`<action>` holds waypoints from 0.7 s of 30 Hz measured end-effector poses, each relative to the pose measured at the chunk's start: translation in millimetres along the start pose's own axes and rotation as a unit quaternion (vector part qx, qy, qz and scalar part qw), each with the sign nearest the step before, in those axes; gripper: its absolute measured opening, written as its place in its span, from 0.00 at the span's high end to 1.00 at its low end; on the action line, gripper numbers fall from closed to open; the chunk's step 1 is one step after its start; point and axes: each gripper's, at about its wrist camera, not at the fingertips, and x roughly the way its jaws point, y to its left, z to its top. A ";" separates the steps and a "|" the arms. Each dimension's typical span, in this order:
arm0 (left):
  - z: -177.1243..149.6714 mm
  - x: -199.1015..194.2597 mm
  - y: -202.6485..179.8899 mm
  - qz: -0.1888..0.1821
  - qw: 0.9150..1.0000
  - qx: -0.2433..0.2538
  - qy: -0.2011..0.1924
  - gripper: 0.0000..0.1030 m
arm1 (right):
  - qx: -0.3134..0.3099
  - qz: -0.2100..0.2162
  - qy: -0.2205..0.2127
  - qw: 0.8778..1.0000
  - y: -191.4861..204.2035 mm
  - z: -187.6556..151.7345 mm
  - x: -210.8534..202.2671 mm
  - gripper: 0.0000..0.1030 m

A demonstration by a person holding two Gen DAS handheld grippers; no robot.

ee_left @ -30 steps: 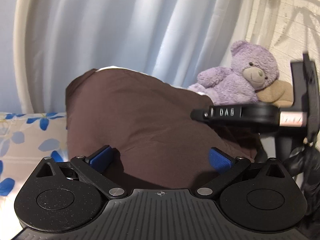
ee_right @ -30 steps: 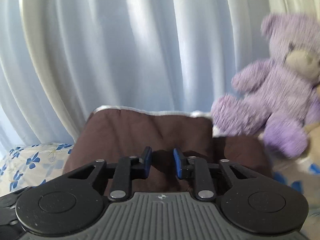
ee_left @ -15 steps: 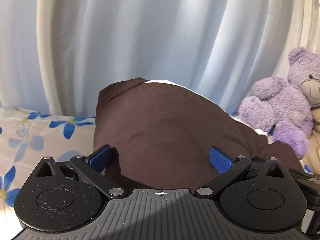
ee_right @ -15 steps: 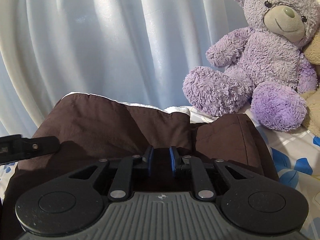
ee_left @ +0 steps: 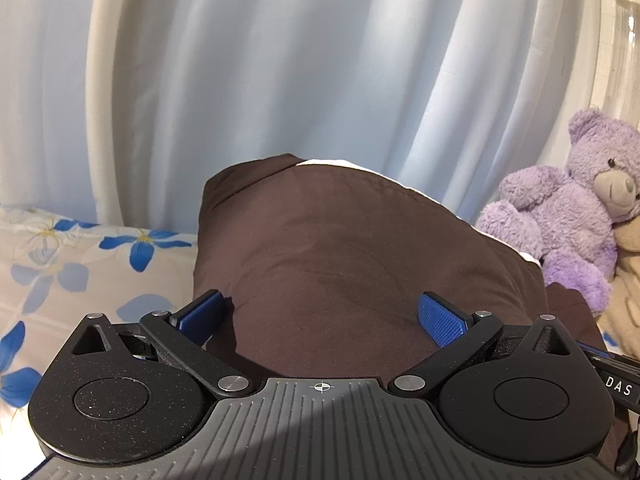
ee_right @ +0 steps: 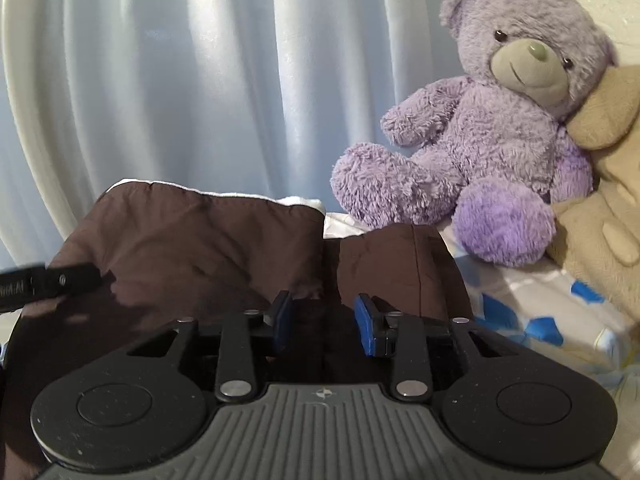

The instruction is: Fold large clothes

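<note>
Since a second ago both grippers have come lower over the brown garment, and the right gripper, whose blue pads were then pinched close together, now has them parted. Its jaws are opening: a fold of the dark cloth still lies between the pads, but they no longer press on it. In the left wrist view the purple teddy bear has slid from the middle right out to the far right edge, and the right gripper's black arm, which crossed that view before, now shows only at the lower right corner.

The left gripper stands wide, its two blue pads far apart, one at each side of the garment's near part; whether they touch the cloth cannot be told.

The garment is folded into a thick brown bundle with a white lining showing along its far edge. It lies on a floral bedsheet with blue flowers, directly in front of both grippers. Pale curtains hang behind it. In the right wrist view the teddy sits just right of and beyond the garment, leaning against a beige plush toy at the far right.
</note>
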 end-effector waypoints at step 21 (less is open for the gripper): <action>-15.0 -26.6 100.3 -0.213 0.953 -0.159 0.146 0.00 | 0.251 0.176 0.143 0.941 -125.2 -24.7 -19.9 0.36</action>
